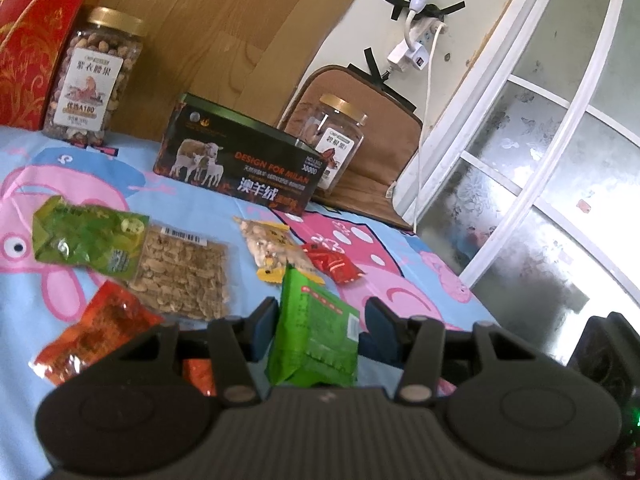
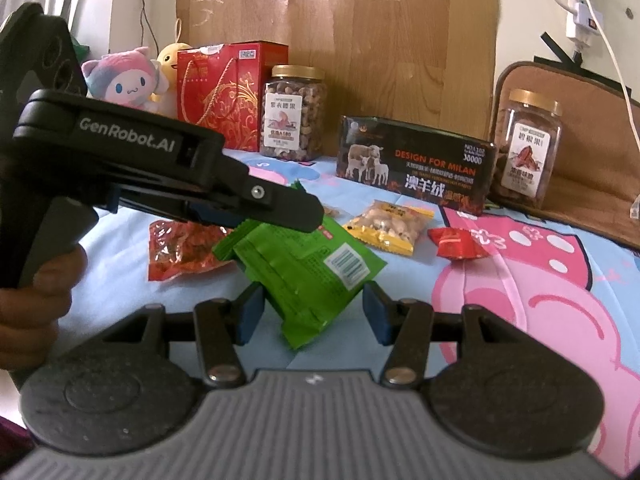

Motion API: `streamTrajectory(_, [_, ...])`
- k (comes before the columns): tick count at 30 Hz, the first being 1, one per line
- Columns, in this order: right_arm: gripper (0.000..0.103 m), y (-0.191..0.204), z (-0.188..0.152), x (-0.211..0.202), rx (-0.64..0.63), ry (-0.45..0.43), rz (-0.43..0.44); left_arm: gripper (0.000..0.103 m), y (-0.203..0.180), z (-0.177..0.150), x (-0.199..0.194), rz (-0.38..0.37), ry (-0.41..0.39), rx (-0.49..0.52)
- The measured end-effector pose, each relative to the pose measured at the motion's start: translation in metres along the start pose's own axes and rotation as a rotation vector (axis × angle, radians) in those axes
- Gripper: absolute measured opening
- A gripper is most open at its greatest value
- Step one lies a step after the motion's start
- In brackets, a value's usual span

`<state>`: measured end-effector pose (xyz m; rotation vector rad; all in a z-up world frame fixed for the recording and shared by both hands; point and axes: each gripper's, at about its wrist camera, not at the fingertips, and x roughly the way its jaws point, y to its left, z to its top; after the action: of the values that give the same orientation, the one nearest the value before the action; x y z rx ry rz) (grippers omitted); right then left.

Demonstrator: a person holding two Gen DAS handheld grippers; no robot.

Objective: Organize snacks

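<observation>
Left hand-held gripper (image 2: 280, 216) pinching green packet (image 2: 312, 276) by top edge, packet lifted above bed (image 2: 520, 320) near front edge. Right hand-held gripper (image 2: 312, 316) spread around packet's lower end, pads not touching. Step: likely handover. Next: right closes, then left releases.
</observation>
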<state>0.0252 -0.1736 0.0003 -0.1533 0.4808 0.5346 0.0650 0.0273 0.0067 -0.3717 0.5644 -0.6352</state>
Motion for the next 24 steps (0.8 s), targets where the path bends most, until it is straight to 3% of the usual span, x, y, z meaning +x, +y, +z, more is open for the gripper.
streamTrajectory(12, [0.057,-0.007,0.019,0.007,-0.037,-0.061,0.005,0.048,-0.010,0.025,-0.001,0.044,-0.045,0.036])
streamTrajectory(24, [0.057,-0.031,0.055,0.024,-0.124,-0.164,-0.047,0.048,-0.017,0.076,0.023,0.061,-0.103,0.067])
